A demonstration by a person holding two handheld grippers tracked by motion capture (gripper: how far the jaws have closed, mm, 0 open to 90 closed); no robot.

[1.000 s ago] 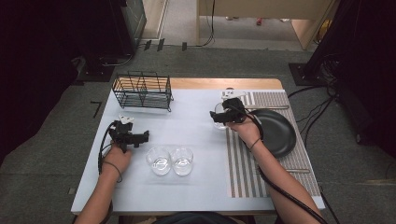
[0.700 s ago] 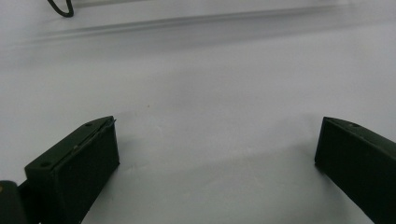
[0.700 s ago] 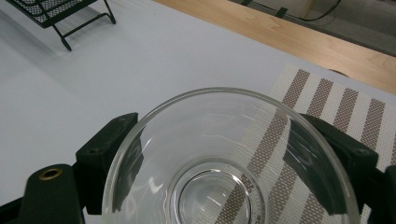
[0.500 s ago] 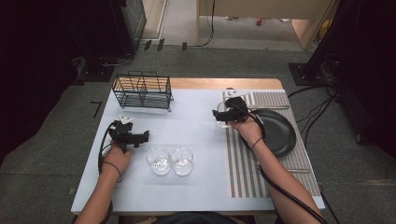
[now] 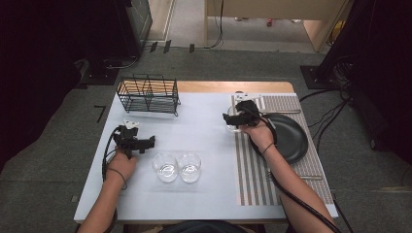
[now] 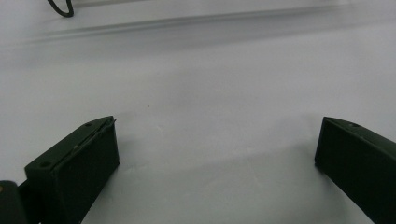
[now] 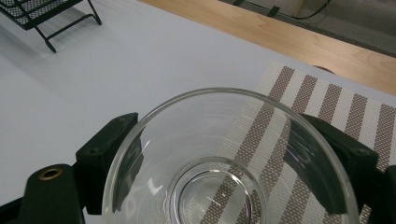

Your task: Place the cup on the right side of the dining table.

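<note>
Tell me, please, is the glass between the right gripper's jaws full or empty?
Empty: the striped placemat shows clearly through the glass and its base.

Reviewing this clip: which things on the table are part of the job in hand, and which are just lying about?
In use:
right gripper, jaws either side of a glass
two glasses on the table
left gripper, open

Lying about:
wire rack
black plate
striped mat

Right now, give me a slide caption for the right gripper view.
Right tool straddling a clear glass bowl at the brown-and-white striped placemat's edge.
</note>
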